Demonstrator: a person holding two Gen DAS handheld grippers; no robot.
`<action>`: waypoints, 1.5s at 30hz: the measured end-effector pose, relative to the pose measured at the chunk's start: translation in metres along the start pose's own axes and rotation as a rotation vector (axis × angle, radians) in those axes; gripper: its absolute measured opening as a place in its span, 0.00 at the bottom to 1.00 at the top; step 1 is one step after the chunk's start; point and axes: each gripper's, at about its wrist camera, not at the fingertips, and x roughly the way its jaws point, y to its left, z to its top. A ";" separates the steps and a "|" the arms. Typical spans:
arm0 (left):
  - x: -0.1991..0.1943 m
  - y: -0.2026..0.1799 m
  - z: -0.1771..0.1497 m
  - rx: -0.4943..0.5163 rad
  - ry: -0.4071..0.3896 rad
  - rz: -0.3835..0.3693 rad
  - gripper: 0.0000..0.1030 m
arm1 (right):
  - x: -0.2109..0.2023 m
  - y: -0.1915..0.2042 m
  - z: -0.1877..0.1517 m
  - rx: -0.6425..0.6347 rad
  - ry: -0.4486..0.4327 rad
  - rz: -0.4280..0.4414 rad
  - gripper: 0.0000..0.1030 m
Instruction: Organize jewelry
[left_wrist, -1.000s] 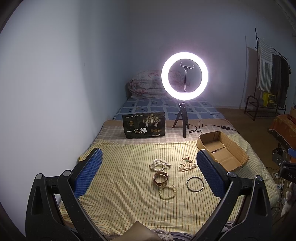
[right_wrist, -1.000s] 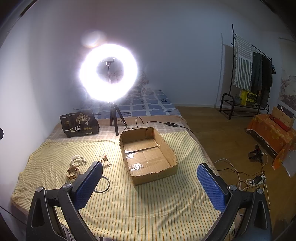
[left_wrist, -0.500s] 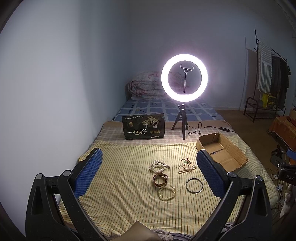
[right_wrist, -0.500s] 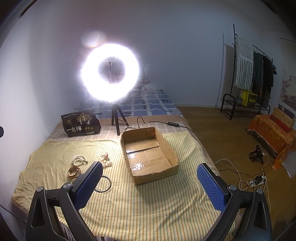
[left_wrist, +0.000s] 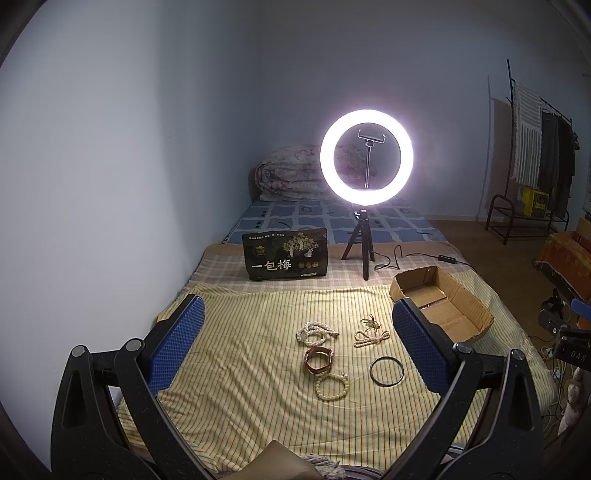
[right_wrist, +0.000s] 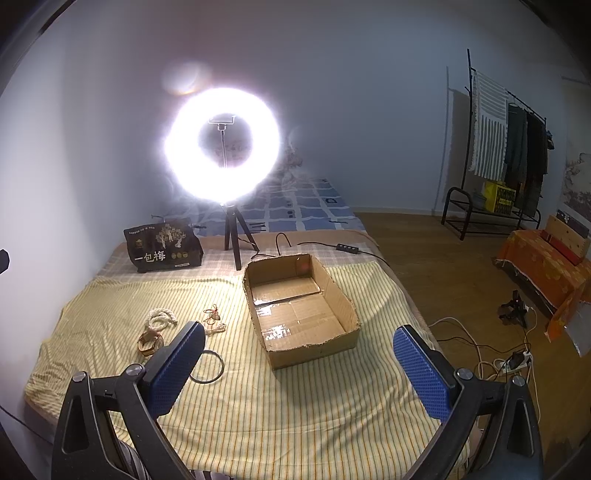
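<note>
Jewelry lies on the yellow striped cloth (left_wrist: 229, 369): a white rope bracelet (left_wrist: 314, 332), a brown band (left_wrist: 318, 360), a pale bead bracelet (left_wrist: 331, 386), a dark bangle (left_wrist: 386, 371) and a beaded string with a red-green charm (left_wrist: 370, 334). An empty open cardboard box (right_wrist: 301, 310) sits to their right. My left gripper (left_wrist: 295, 350) is open and empty, held above and short of the jewelry. My right gripper (right_wrist: 299, 369) is open and empty, near the box's front; its left finger hides part of the bangle (right_wrist: 212, 367).
A lit ring light on a tripod (left_wrist: 365, 166) stands behind the cloth, its cable (left_wrist: 406, 256) trailing right. A black snack bag (left_wrist: 285, 254) stands to its left. A wall runs along the left. Cables (right_wrist: 491, 354) lie on the floor at the right.
Both views have drifted slightly; the jewelry and box sit a little farther off in the left wrist view. Both grippers stay open and empty.
</note>
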 end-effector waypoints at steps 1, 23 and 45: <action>0.000 0.000 0.000 0.000 -0.001 0.001 1.00 | 0.000 0.000 0.000 0.000 0.000 0.000 1.00; -0.002 -0.001 -0.002 0.000 -0.004 0.001 1.00 | 0.000 0.000 -0.002 -0.001 0.002 -0.001 1.00; 0.046 0.029 -0.017 -0.008 0.101 0.054 1.00 | 0.032 0.013 -0.003 -0.072 0.000 -0.011 1.00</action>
